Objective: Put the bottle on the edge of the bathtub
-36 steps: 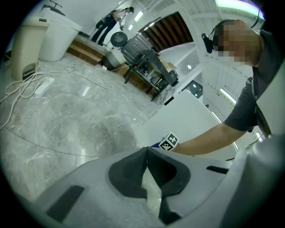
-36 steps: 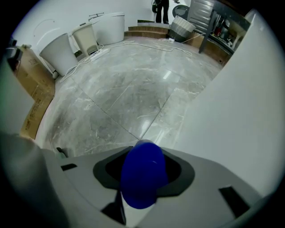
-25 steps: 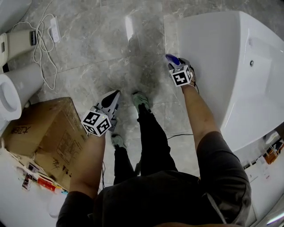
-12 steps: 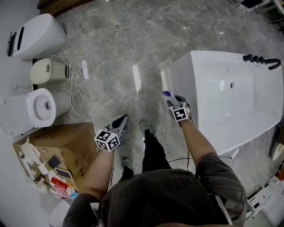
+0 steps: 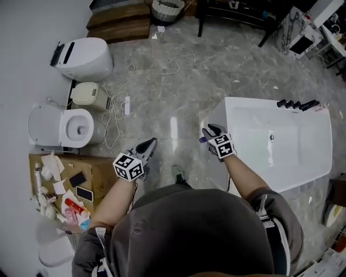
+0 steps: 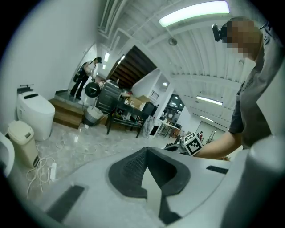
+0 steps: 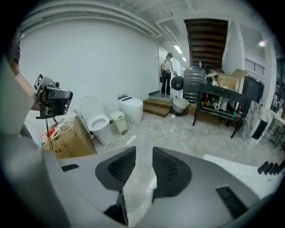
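Observation:
I can pick out no bottle in any view. The white bathtub (image 5: 232, 105) stands to the right on the grey marble floor, with a black tap (image 5: 297, 104) at its far end, and its corner shows in the right gripper view (image 7: 249, 171). My right gripper (image 5: 208, 131) hangs over the tub's near left corner. Its jaws (image 7: 143, 153) have just been closing and stand apart with nothing between them. A small blue bit (image 5: 201, 139) beside its tip I cannot identify. My left gripper (image 5: 148, 145) is held over the floor, and its pads meet at the tip (image 6: 146, 150), empty.
Two toilets (image 5: 81, 57) (image 5: 59, 127), a beige bin (image 5: 89, 96) and loose white cables (image 5: 116, 113) line the left wall. An open cardboard box (image 5: 97, 181) of clutter sits at my left. A black table (image 5: 238, 13) stands at the back. A person (image 7: 168, 73) stands by the far stairs.
The head view has risen and now takes in far more of the room. Both grippers came up with it, from close to the floor to about waist height.

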Demonstrator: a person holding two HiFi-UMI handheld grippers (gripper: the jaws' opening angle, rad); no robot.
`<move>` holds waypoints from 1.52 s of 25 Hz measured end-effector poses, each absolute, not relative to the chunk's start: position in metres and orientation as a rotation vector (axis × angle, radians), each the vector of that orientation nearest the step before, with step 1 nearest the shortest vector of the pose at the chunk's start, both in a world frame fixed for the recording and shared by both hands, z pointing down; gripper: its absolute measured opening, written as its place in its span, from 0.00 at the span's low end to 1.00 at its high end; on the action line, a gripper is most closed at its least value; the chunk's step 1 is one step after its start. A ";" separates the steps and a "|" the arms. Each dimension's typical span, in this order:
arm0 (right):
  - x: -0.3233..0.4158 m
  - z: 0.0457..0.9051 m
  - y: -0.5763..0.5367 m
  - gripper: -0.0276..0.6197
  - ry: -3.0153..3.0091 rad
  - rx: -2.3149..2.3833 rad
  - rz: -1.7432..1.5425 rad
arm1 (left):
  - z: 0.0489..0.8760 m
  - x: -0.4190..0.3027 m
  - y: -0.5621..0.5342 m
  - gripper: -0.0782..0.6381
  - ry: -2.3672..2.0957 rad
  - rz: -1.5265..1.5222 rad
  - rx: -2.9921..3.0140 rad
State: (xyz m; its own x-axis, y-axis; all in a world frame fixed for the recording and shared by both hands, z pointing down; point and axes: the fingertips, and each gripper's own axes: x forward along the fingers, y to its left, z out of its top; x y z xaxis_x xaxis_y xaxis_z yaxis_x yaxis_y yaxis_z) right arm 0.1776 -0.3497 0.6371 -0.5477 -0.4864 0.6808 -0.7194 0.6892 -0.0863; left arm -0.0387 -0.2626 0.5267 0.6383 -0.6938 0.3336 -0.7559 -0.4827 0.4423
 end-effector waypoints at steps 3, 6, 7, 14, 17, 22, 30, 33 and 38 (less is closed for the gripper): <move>0.146 0.574 -0.344 0.17 -2.362 0.917 0.397 | 0.481 -0.058 -0.255 0.11 -1.165 0.098 2.368; 0.109 0.521 -0.326 0.13 -2.435 0.932 0.345 | 0.438 -0.088 -0.239 0.11 -1.185 0.026 2.429; 0.096 0.506 -0.315 0.12 -2.456 0.935 0.335 | 0.425 -0.099 -0.230 0.11 -1.184 0.001 2.448; 0.002 0.406 -0.228 0.03 -2.632 1.008 0.302 | 0.342 -0.182 -0.155 0.11 -1.134 -0.084 2.584; -0.031 0.378 -0.191 0.03 -2.682 1.016 0.298 | 0.322 -0.215 -0.125 0.11 -1.123 -0.101 2.614; -0.060 0.354 -0.145 0.03 -2.721 1.017 0.329 | 0.312 -0.247 -0.091 0.11 -1.118 -0.157 2.594; -0.050 0.341 -0.128 0.03 -2.752 0.996 0.339 | 0.312 -0.232 -0.071 0.11 -1.128 -0.120 2.618; -0.045 0.344 -0.134 0.03 -2.760 0.978 0.358 | 0.312 -0.226 -0.074 0.11 -1.158 -0.132 2.604; -0.036 0.347 -0.148 0.03 -2.767 0.957 0.383 | 0.317 -0.216 -0.081 0.11 -1.184 -0.127 2.571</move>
